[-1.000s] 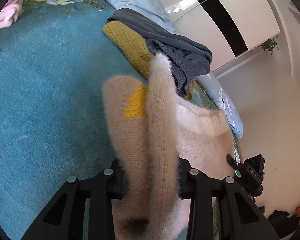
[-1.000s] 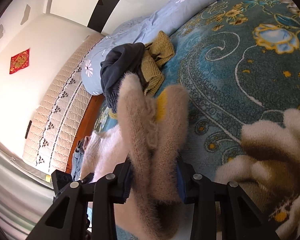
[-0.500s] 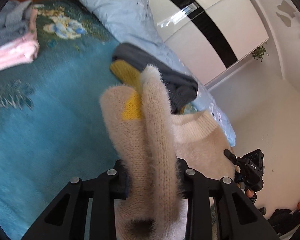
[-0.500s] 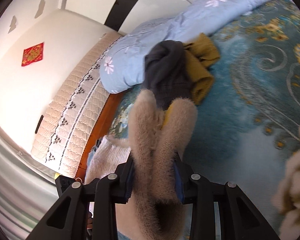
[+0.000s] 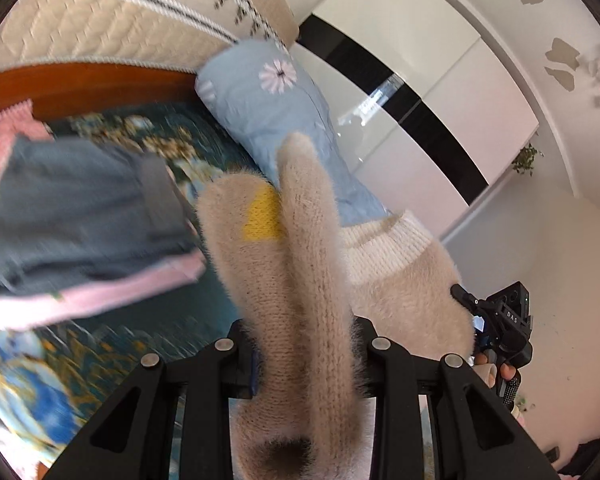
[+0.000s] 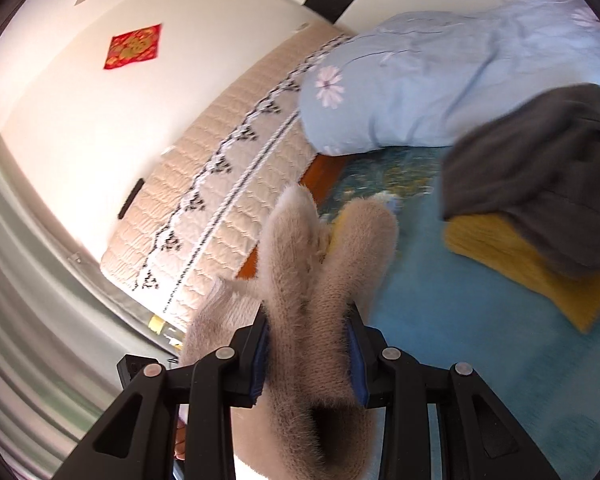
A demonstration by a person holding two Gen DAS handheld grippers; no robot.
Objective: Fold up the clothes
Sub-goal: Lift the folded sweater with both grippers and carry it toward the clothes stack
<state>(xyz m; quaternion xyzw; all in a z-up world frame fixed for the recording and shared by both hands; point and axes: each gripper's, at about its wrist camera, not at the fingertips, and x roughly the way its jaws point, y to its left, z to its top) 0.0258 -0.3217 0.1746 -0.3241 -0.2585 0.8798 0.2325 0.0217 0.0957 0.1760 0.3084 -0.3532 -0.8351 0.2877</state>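
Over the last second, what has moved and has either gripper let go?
Both grippers swung up toward the headboard, carrying the fuzzy beige sweater clear of the teal bedspread. Unchanged: left gripper and right gripper clamped on it.
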